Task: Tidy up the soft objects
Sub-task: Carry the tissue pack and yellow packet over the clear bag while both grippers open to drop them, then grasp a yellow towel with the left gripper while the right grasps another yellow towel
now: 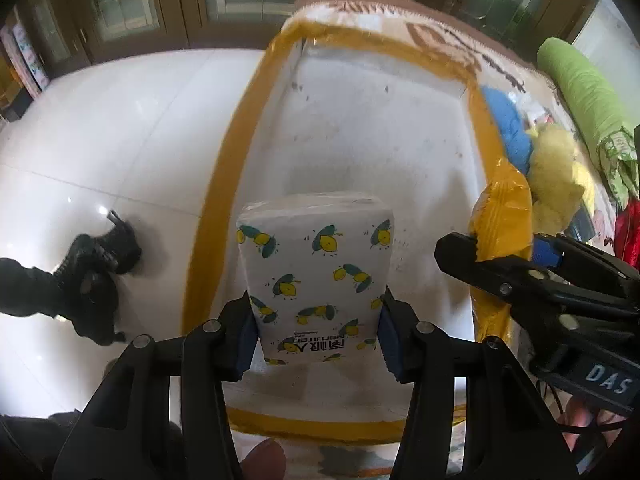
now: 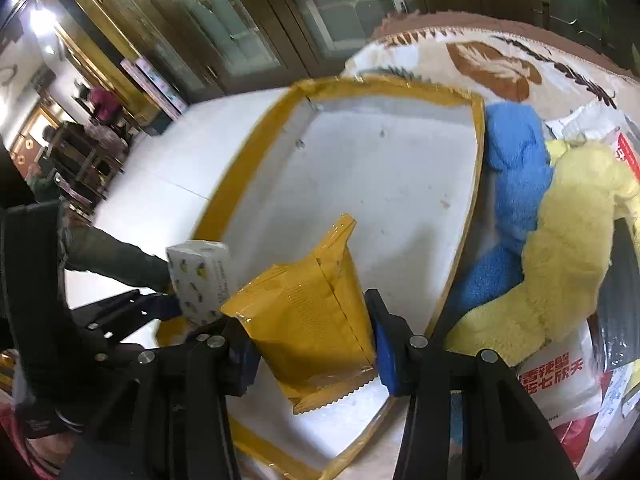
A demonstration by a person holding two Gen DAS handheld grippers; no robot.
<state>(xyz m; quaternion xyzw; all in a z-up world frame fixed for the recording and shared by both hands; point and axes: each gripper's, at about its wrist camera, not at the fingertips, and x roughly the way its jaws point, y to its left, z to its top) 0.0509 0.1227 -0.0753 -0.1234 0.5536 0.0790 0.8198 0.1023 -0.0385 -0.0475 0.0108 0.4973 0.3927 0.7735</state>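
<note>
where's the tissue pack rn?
Tissue pack is clamped in the left gripper, held over the near end of the yellow-rimmed tray, left of the yellow snack bag.

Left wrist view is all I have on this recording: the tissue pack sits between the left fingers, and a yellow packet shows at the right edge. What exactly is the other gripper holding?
Observer: The right gripper is shut on a yellow snack packet, clamped across its body; the crimped bottom seam hangs below the pads.
Operator: Is anything in the box already?
Observer: No. The right wrist view shows the bare white floor of the yellow-rimmed box; both items are above it.
Operator: What lies right of the box?
Observer: Beyond the blue towel and yellow plush cloth lies a white bag with red print.
Operator: And the left gripper?
Observer: The left gripper is shut on the tissue pack.
</note>
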